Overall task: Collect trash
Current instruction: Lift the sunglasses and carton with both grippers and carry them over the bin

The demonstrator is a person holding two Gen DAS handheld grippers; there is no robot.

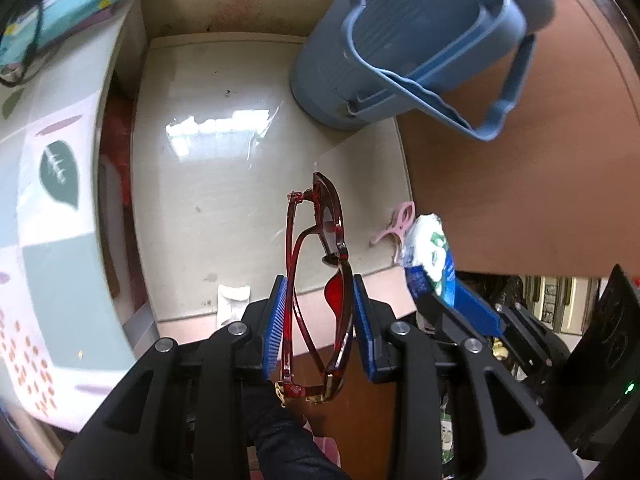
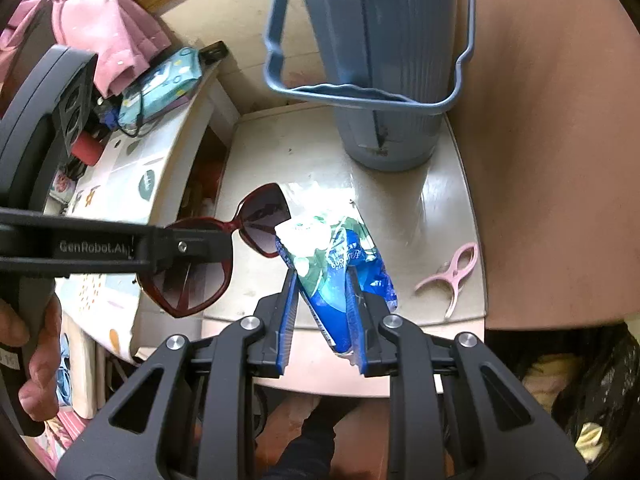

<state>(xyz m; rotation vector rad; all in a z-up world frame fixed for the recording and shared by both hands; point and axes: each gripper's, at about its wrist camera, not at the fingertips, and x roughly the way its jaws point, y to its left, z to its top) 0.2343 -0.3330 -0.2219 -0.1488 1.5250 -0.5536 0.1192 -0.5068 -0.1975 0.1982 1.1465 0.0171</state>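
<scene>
My left gripper (image 1: 318, 284) is shut on folded red sunglasses (image 1: 316, 240), held above the cream floor tile; in the right wrist view the sunglasses (image 2: 200, 272) hang from that gripper's black finger at the left. My right gripper (image 2: 322, 276) is shut on a crumpled blue, green and white wrapper (image 2: 336, 276), also lifted off the floor. In the left wrist view that wrapper (image 1: 430, 256) shows at the right, pinched by the right gripper's blue pads. A blue-grey ribbed trash bin (image 1: 360, 52) (image 2: 388, 80) with a swing handle stands ahead of both.
A pink clothespin (image 2: 452, 272) (image 1: 396, 224) lies on the floor by a brown panel (image 1: 540, 180). A low table with a leaf-patterned cover (image 1: 52, 200) stands left, holding a teal pack (image 2: 164, 84) and pink cloth (image 2: 112, 28). A black bag (image 2: 592, 392) is at lower right. A hand (image 2: 36, 364) grips the left tool.
</scene>
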